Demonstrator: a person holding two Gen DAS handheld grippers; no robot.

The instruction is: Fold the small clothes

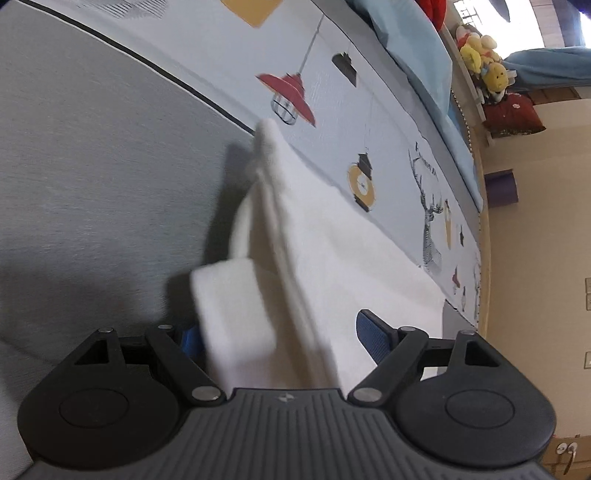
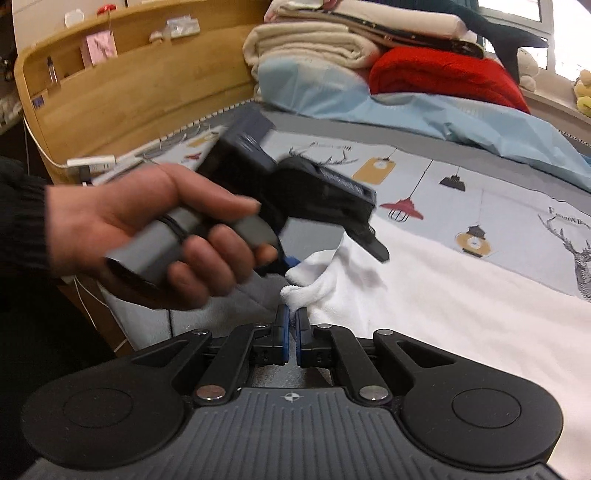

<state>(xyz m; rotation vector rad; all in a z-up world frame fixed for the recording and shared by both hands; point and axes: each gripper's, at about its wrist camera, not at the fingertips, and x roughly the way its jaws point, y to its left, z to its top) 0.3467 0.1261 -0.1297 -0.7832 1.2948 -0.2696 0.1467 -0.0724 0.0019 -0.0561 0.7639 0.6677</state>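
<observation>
Holding the white garment (image 2: 424, 295) on the bed (image 2: 424, 173), we keep our right tool (image 2: 291, 328) closed together on a bunched corner. Our left tool (image 1: 277, 332) has its blue pads (image 1: 373, 336) wide apart, cloth hanging loosely between them.

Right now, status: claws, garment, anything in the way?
Right claw shut on white garment edge. Left claw open, garment fold between its fingers, not pinched. Nothing in the way on the printed bedsheet.

Even indoor light, window (image 2: 509, 11) glare at top, motion blur, strong fisheye bending at edges.
</observation>
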